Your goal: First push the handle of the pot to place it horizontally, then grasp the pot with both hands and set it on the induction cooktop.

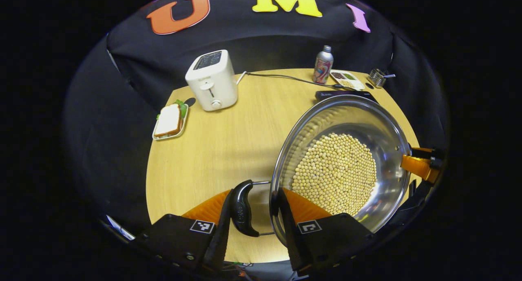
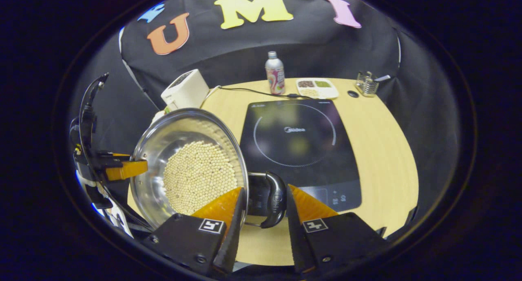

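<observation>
Pot handle (image 1: 241,208) between left hand-held gripper (image 1: 251,220) fingers, partly open; right hand-held gripper (image 2: 264,211) likewise.

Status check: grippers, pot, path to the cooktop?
Left gripper, right gripper each straddle a pot handle. Pot left of cooktop. Cooktop surface bare.

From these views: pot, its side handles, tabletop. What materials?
Pot: polished metal, likely stainless steel; mirror-like reflections on the wall. Side handles: glossy dark grip, probably plastic, on thin metal wire loops. Tabletop: light wood-grain surface, matte; could be laminate.
</observation>
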### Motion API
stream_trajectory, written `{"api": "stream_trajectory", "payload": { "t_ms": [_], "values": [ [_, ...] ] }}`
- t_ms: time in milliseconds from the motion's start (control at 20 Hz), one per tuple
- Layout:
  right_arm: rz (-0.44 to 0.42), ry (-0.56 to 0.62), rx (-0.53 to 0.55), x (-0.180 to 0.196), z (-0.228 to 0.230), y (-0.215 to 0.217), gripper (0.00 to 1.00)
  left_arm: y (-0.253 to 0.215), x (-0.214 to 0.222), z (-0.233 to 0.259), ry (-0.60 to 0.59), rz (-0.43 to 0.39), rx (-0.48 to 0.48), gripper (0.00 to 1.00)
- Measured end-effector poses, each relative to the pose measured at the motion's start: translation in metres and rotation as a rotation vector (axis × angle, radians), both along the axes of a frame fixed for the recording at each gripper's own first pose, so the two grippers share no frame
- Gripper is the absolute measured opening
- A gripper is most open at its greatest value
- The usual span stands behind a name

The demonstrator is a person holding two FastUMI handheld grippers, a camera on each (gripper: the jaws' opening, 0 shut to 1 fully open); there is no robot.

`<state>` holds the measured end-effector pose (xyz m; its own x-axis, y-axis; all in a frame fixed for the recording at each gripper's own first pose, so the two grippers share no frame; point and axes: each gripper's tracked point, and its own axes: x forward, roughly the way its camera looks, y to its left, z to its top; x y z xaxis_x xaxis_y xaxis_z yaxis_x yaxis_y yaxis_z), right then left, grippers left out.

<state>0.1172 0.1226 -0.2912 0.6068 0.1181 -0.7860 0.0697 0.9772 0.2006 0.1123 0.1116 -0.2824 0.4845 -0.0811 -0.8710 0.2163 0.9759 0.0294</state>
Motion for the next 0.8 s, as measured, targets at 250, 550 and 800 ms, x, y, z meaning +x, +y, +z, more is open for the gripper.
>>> {"api": "stream_trajectory", "payload": {
  "t_ms": [250, 550, 800],
  "values": [
    [-0.077, 0.012, -0.026, -0.032, -0.001, -0.059, 0.53, -0.067, -0.01, 0.001, 0.015, -0.058, -0.02, 0.59],
    [-0.122, 0.02, -0.036, -0.025, -0.009, -0.132, 0.53, -0.135, 0.005, -0.004, 0.008, -0.1, -0.027, 0.59],
    [-0.091, 0.023, -0.043, 0.017, -0.01, -0.176, 0.54, -0.172, 0.04, -0.006, 0.016, -0.074, -0.02, 0.59]
  ]
}}
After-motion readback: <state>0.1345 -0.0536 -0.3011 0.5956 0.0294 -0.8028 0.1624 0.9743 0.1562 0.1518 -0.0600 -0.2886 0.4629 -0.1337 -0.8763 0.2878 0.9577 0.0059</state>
